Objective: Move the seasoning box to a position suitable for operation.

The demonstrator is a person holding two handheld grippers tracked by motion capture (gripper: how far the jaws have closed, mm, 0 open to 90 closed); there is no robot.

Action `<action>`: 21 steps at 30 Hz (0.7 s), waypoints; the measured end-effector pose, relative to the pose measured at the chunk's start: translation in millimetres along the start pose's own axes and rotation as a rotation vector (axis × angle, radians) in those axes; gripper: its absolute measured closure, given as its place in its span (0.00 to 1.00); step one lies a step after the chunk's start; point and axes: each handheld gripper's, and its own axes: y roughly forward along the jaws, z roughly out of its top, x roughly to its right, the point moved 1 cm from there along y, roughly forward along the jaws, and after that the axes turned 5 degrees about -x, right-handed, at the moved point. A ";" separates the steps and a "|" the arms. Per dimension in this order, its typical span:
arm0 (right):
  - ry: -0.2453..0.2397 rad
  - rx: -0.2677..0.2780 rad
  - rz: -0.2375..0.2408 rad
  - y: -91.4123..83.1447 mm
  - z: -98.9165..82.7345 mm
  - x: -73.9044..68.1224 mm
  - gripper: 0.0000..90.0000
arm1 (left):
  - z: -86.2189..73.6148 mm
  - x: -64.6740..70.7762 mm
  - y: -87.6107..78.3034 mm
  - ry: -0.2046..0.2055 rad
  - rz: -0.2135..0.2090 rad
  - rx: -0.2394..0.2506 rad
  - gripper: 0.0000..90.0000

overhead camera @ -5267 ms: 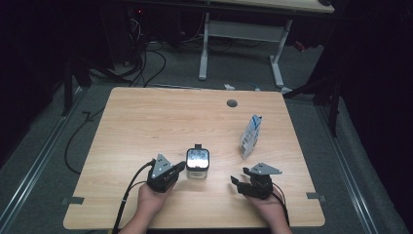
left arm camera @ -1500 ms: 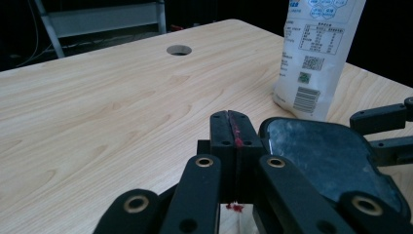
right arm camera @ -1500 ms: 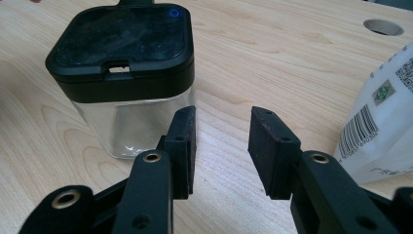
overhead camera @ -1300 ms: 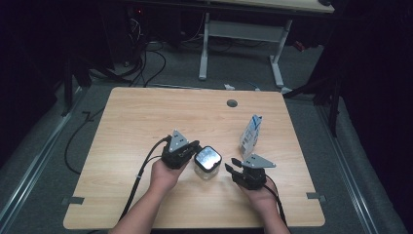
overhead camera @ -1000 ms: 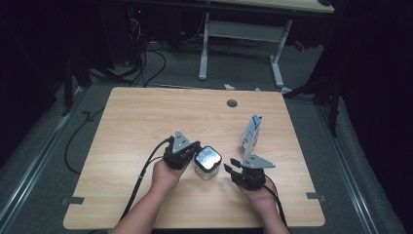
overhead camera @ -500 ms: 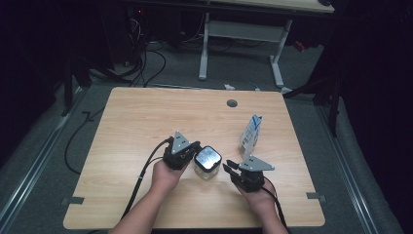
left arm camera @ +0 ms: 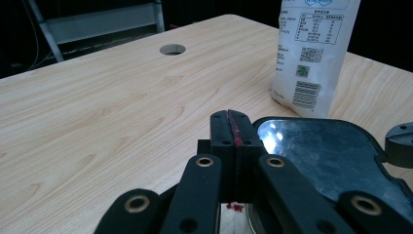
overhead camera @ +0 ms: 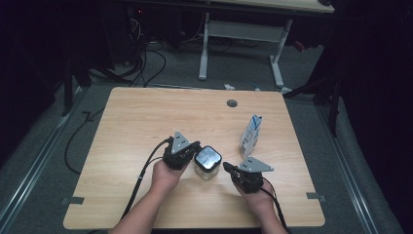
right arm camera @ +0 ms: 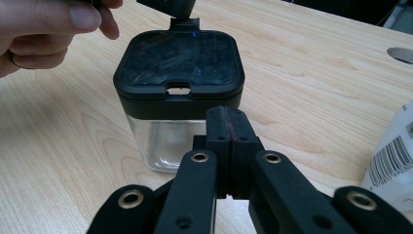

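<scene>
A clear glass jar [overhead camera: 207, 163] with a square black lid [right arm camera: 180, 63] stands at the middle of the wooden table [overhead camera: 146, 117]. My left gripper [overhead camera: 195, 149] is shut, and its tip rests at the lid's left edge [left arm camera: 331, 156]. Nothing shows between its jaws in the left gripper view [left arm camera: 229, 127]. My right gripper [overhead camera: 227, 167] sits just right of the jar, pointing at its side. Its jaws have just been closing and now stand shut [right arm camera: 228, 122] with nothing between them, a little short of the glass.
A white printed pouch [overhead camera: 251, 132] stands upright behind and to the right of the jar, close to my right gripper. A round cable hole [overhead camera: 232, 103] lies near the table's far edge. A hand [right arm camera: 44, 29] holds the left gripper beside the jar.
The right gripper's jaws have closed and it has edged slightly toward the jar. The left gripper and the jar have kept still over the last second.
</scene>
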 end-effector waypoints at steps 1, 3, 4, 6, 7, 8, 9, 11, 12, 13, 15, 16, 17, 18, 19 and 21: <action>0.000 0.000 0.000 0.0 0.0 0.0 1.00 | 0.0 0.0 0.0 0.000 0.000 0.000 1.00; -0.001 0.000 0.002 0.5 0.3 -0.8 1.00 | -0.2 -0.2 0.2 -0.002 0.000 0.002 1.00; -0.004 -0.001 0.004 0.7 0.6 -1.6 1.00 | -0.2 -0.4 0.2 -0.003 0.000 0.002 1.00; -0.002 0.003 0.006 1.0 1.0 -2.2 1.00 | -0.2 -0.7 0.1 -0.004 0.000 0.001 1.00; -0.002 0.003 0.006 1.0 1.0 -2.2 1.00 | -0.2 -1.0 0.2 -0.004 -0.001 0.000 1.00; -0.006 0.002 0.005 1.2 1.5 -2.7 1.00 | -0.2 -1.2 0.1 -0.005 -0.001 -0.001 1.00; -0.006 0.002 0.005 1.2 1.5 -2.7 1.00 | -0.2 -1.2 0.3 -0.007 -0.001 0.002 1.00; -0.011 0.005 0.009 1.9 2.3 -3.6 1.00 | -0.2 -1.3 0.4 -0.008 0.000 0.002 1.00; -0.012 0.008 0.012 2.3 2.7 -4.0 1.00 | -0.2 -1.5 0.4 -0.009 -0.001 0.002 1.00; -0.012 0.008 0.012 2.3 2.7 -4.0 1.00 | -0.3 -1.5 0.4 -0.009 -0.001 0.002 1.00; -0.011 0.008 0.010 2.1 3.4 -4.4 1.00 | -0.3 -1.4 0.4 -0.009 -0.001 0.002 1.00; -0.011 0.009 0.011 2.0 3.7 -4.4 1.00 | -0.2 -1.3 0.4 -0.010 -0.001 0.002 1.00; -0.011 0.010 0.012 1.8 4.0 -4.2 1.00 | -0.3 -1.3 0.4 -0.011 -0.002 0.002 1.00; -0.011 0.010 0.011 1.7 4.1 -4.0 1.00 | -0.3 -1.2 0.3 -0.011 -0.002 0.003 1.00; -0.011 0.010 0.011 1.7 4.1 -4.0 1.00 | -0.3 -1.2 0.3 -0.011 -0.002 0.003 1.00; -0.012 0.013 0.010 1.3 4.5 -3.2 1.00 | -0.3 -1.2 0.3 -0.011 -0.002 0.002 1.00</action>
